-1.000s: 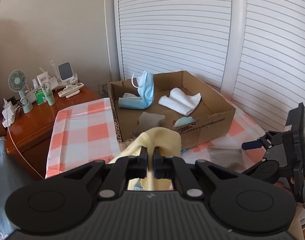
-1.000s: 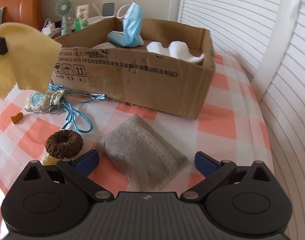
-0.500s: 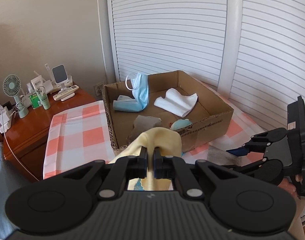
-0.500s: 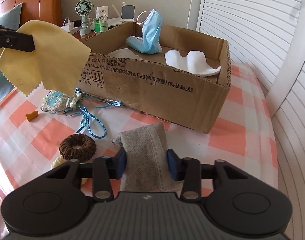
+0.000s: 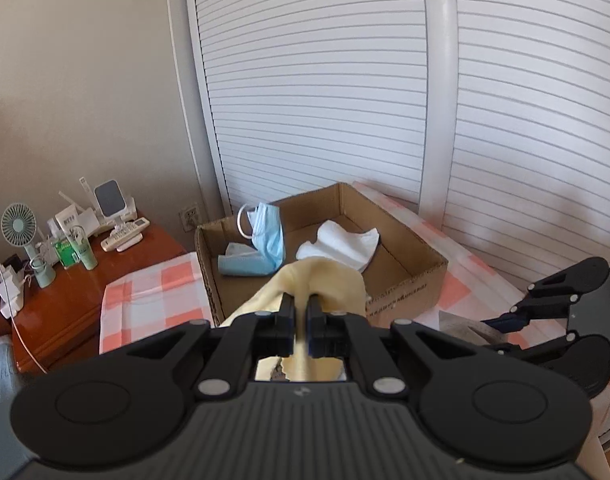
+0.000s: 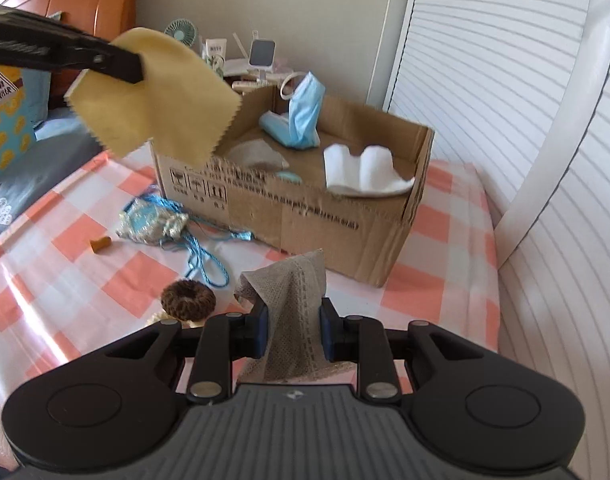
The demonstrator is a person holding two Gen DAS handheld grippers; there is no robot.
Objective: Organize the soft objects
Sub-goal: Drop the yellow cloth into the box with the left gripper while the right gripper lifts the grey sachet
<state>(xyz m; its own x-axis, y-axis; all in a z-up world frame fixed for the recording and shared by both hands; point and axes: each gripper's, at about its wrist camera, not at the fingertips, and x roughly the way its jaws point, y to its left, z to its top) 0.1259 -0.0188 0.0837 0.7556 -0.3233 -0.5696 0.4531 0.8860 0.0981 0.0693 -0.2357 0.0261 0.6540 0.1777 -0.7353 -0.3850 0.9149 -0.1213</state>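
Since a second ago the right gripper (image 6: 293,330) has closed on the grey pouch (image 6: 291,312) and lifted it off the checked cloth (image 6: 437,292). The left gripper (image 5: 300,316) pinches the yellow cloth (image 6: 153,96) near the cardboard box (image 6: 305,216); the cloth hides the box's front interior in the left view.

A: How many soft things sit inside the cardboard box (image 6: 289,216)?
B: 4 show: 1 blue face mask (image 6: 303,114), 1 white cloth (image 6: 365,170), 1 grey cloth (image 6: 255,154), 1 pale blue piece (image 6: 289,176).
A: And outside it?
B: 1 yellow cloth (image 6: 153,100), 1 grey pouch (image 6: 293,304), 1 brown scrunchie (image 6: 188,300), 1 blue drawstring bag (image 6: 153,228).
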